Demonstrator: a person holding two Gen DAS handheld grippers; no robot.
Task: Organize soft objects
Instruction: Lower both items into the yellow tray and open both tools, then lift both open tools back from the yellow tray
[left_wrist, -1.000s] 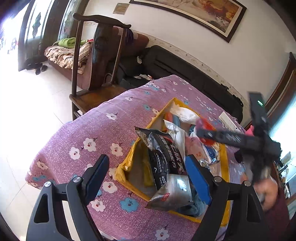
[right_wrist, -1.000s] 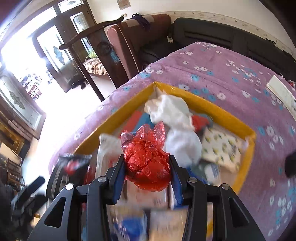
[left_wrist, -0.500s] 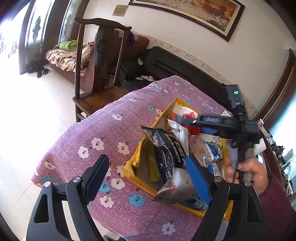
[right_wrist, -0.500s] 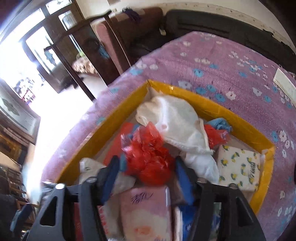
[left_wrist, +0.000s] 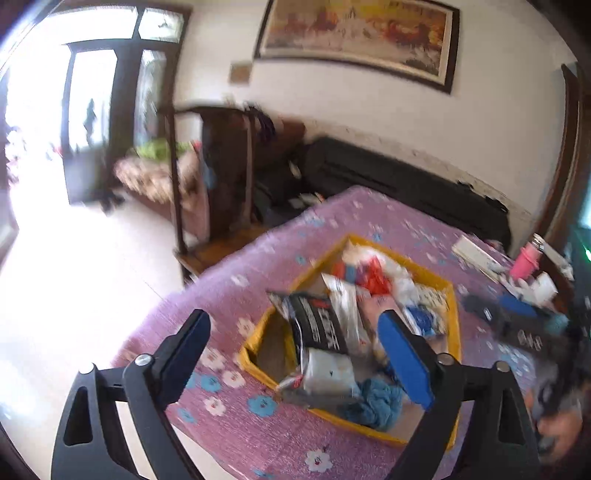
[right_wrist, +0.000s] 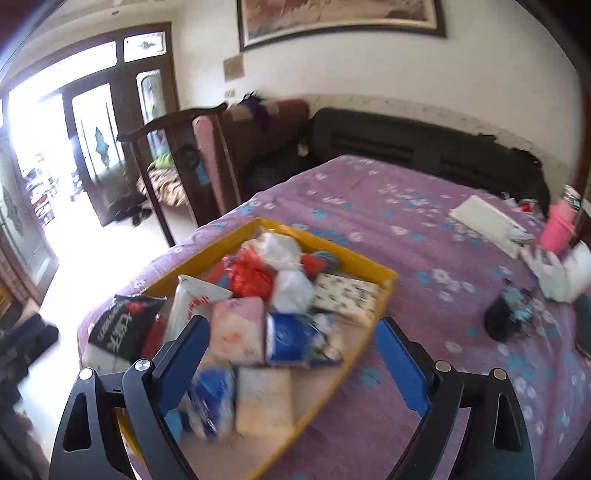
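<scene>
Right wrist view: right tool (right_wrist: 290, 363) empty, jaws opening wide above lower-centre yellow cardboard tray (right_wrist: 373, 264) of soft packets, crumpled red plastic bag (right_wrist: 249, 275) lying ahead, upper left of the tool.

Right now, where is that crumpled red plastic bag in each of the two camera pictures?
Left wrist view: red plastic bag lies toward the far end of the yellow tray, right of centre.
Right wrist view: red plastic bag lies left of centre, beside white bags.
Shared landmark: the pink bottle at the right.
</scene>
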